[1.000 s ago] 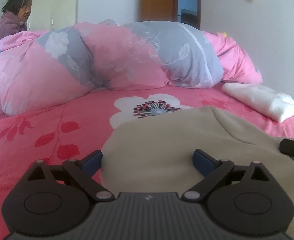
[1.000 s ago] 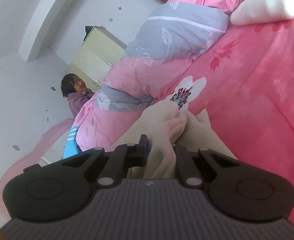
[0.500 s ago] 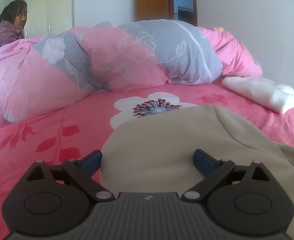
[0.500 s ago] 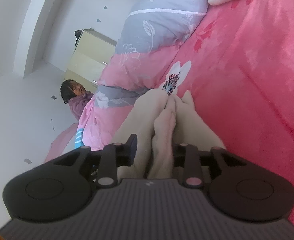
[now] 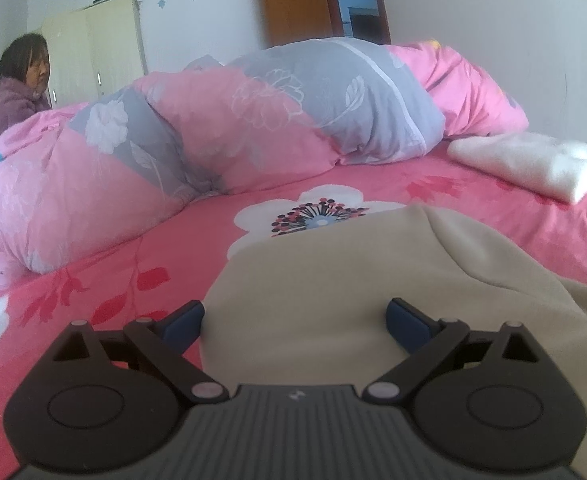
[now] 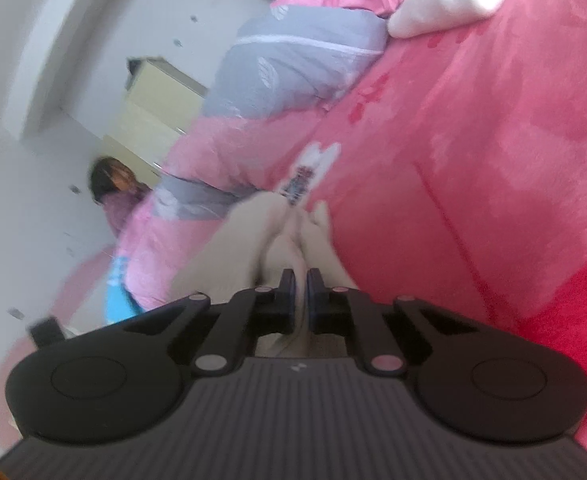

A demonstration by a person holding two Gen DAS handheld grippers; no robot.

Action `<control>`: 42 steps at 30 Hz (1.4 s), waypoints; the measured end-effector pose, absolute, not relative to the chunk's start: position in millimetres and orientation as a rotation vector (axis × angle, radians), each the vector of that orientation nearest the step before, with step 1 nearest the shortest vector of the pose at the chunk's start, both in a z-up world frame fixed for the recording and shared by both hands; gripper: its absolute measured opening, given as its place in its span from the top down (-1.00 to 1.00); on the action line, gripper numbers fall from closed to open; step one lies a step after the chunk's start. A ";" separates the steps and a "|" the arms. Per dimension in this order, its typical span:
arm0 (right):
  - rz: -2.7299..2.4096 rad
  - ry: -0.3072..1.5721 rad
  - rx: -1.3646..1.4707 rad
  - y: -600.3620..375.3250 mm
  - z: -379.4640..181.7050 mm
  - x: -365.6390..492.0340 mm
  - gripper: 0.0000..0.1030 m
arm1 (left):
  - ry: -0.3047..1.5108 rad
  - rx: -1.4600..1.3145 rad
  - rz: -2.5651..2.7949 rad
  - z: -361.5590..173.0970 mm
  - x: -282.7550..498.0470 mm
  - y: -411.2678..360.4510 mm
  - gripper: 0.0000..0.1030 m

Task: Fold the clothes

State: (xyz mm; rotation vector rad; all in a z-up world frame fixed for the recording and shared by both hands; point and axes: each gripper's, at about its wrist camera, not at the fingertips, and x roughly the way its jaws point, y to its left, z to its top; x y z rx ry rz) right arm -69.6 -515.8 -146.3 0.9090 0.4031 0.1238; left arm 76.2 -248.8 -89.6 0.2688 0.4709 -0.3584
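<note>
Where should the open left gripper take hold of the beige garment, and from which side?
Judging from the left wrist view, the left gripper would best pinch the beige garment at its near left edge, coming in low from the bedsheet side. That edge lies flat and exposed by the left finger, while the right gripper already clamps a bunched fold.

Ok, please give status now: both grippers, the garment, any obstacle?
Left gripper open over beige fleece garment. Right gripper shut on a garment fold. Folded white towel lies apart; nothing in the way.

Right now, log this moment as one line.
left gripper: open over beige fleece garment | right gripper: shut on garment | folded white towel: on bed
</note>
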 end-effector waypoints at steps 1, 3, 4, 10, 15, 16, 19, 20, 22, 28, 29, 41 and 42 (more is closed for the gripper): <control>0.114 0.422 0.901 -515.5 -147.7 -67.6 0.90 | 0.471 0.270 -0.358 -89.6 76.1 -249.0 -0.90; 0.114 0.430 0.927 -519.9 -151.7 -67.5 0.87 | 0.471 0.273 -0.358 -89.6 76.0 -249.4 -0.90; 0.118 0.403 0.969 -525.8 -153.6 -70.9 0.86 | 0.471 0.275 -0.358 -89.7 75.9 -249.5 -0.90; -0.019 0.171 1.015 -554.7 -141.0 -118.0 0.82 | 0.479 0.259 -0.375 -90.0 78.3 -246.7 -0.90; 0.182 0.193 0.633 -477.3 -91.6 -116.1 0.82 | 0.477 0.247 -0.389 -89.6 77.8 -242.8 -0.90; 0.205 0.219 0.548 -459.4 -87.0 -110.2 0.82 | 0.478 0.247 -0.395 -88.5 77.1 -241.2 -0.90; 0.191 0.338 0.374 -428.8 -93.4 -82.7 0.87 | 0.469 0.217 -0.419 -79.2 66.4 -226.2 -0.88; 0.173 0.385 0.330 -423.0 -99.0 -71.8 0.91 | 0.463 0.200 -0.429 -74.7 60.8 -218.8 -0.88; 0.131 0.438 0.349 -432.8 -122.8 -58.5 0.80 | 0.453 0.171 -0.459 -67.6 44.7 -202.0 -0.87; 0.152 0.425 0.504 -452.0 -131.2 -55.5 0.80 | 0.423 0.133 -0.630 -64.1 -34.6 -157.1 -0.88; 0.151 0.424 0.513 -452.2 -133.1 -55.8 0.80 | 0.413 0.135 -0.663 -66.0 -49.5 -153.9 -0.88; 0.131 0.409 0.513 -448.5 -132.1 -62.3 0.79 | 0.425 0.249 -0.500 -124.4 -79.5 -178.9 -0.85; 0.129 0.408 0.511 -448.0 -132.0 -62.6 0.79 | 0.428 0.239 -0.493 -125.8 -76.5 -176.4 -0.86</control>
